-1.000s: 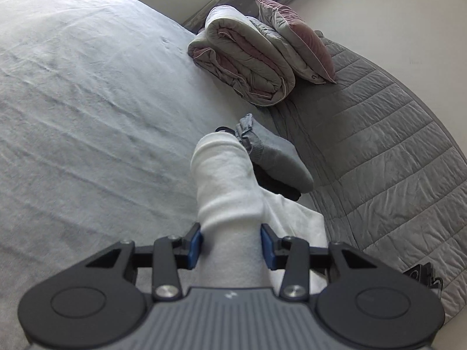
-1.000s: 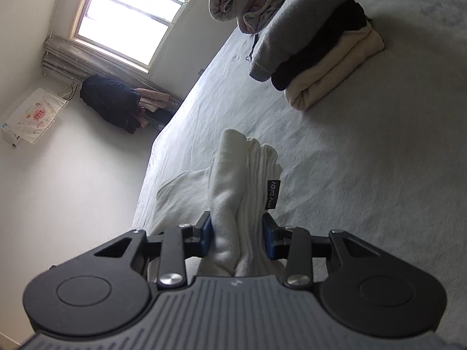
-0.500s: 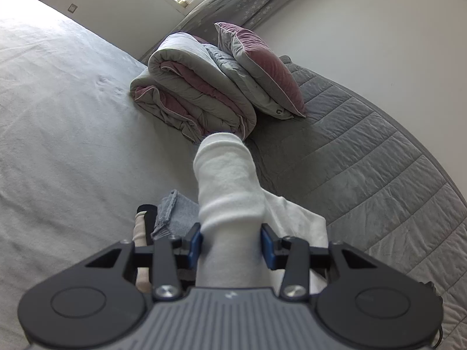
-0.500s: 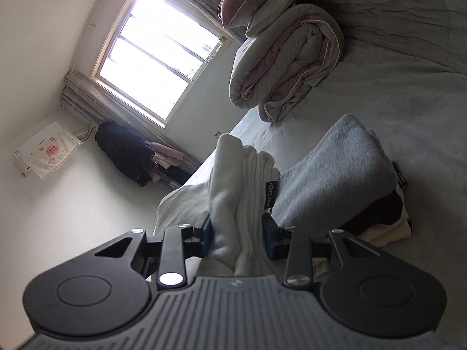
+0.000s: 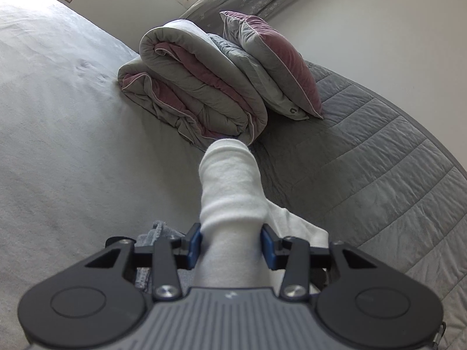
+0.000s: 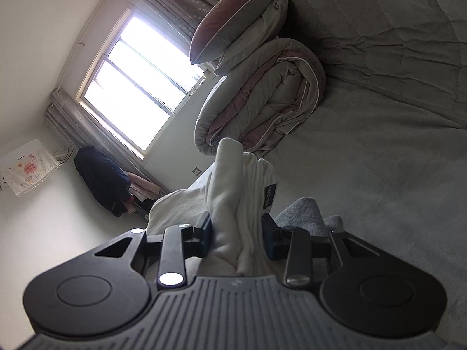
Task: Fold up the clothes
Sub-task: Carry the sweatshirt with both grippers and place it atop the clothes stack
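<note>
Because both grippers pinch the same white garment (image 5: 230,192), it hangs between them as a thick folded bundle. At the bottom centre of the left wrist view the left gripper (image 5: 231,246) is clenched on a rolled fold of it, blue pads pressed into both sides. The right gripper (image 6: 237,234), bottom centre of its own view, likewise clamps several bunched layers, a small dark label (image 6: 268,197) showing on one edge.

By its look the cloth is a soft, light knit that will sag and slide rather than hold a shape, so I judge the safest hold is where it is now: across all layers near each end.

In each view the clamped fold runs up the frame away from the camera. The bundle's long axis probably spans from one gripper to the other, though neither view shows that span.

Just beneath, low in both frames, lies a grey folded garment (image 6: 306,215) on the bed (image 5: 73,160). Further off, upper centre, sit a rolled duvet (image 5: 198,87) and a pillow (image 5: 271,61).
</note>
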`<state>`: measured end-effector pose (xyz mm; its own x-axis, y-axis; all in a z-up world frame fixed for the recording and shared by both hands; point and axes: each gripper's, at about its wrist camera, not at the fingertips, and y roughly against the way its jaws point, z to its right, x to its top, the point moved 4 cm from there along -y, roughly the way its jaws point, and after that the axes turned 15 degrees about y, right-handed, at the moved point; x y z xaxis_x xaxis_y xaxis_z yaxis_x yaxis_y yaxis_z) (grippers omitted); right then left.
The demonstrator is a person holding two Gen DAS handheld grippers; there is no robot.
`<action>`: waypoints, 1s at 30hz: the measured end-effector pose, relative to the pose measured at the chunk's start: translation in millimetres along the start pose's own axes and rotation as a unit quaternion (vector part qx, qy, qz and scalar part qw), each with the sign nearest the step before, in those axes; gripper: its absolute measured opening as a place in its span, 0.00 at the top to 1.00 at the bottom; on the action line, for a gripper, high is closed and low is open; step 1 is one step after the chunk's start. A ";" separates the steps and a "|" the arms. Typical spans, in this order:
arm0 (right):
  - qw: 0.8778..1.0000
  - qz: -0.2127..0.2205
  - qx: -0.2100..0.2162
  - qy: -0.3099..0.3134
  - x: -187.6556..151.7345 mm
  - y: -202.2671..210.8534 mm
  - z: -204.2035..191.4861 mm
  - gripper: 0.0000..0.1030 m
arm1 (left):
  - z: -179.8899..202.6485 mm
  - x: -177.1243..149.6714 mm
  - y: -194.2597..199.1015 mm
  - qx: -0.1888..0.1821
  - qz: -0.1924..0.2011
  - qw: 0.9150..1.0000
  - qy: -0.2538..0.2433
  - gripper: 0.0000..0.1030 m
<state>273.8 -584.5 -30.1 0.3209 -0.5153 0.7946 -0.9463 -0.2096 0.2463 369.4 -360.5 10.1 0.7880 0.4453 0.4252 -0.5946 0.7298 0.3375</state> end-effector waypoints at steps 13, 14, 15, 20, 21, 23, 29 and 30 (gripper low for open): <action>0.992 0.071 -0.061 0.088 -1.9 25.2 3.6 0.37 | 6.8 5.8 24.5 -0.003 0.125 0.989 -0.083 0.44; 0.989 0.084 -0.068 0.103 3.3 27.2 -1.1 0.37 | 13.5 5.7 28.6 -0.011 0.130 0.987 -0.098 0.44; 0.986 0.094 -0.072 0.118 7.7 28.8 -6.3 0.37 | 18.8 3.0 28.4 -0.018 0.120 0.986 -0.116 0.46; 0.973 0.103 -0.069 0.192 5.0 24.2 -35.8 0.69 | 24.5 -22.5 22.8 -0.033 0.073 0.978 -0.191 0.66; 0.971 0.100 -0.070 0.204 -1.8 22.7 -38.0 0.72 | 20.6 -30.1 20.6 -0.031 0.063 0.977 -0.202 0.69; 0.965 0.088 -0.090 0.232 -18.7 17.9 -37.1 0.80 | 11.8 -43.1 21.8 -0.032 0.067 0.973 -0.219 0.69; 0.940 0.088 -0.140 0.297 -68.9 15.0 -20.7 0.81 | -21.3 -84.5 29.8 -0.068 0.098 0.957 -0.264 0.72; 0.940 0.095 -0.140 0.295 -72.6 17.0 -18.9 0.81 | -24.1 -91.2 31.3 -0.071 0.110 0.952 -0.277 0.72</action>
<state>233.7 -535.0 -73.1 0.1452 0.0467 0.9883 -0.9843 0.1085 0.1395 282.7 -365.8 -38.3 0.4182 0.2811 0.8638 -0.6764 0.7311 0.0896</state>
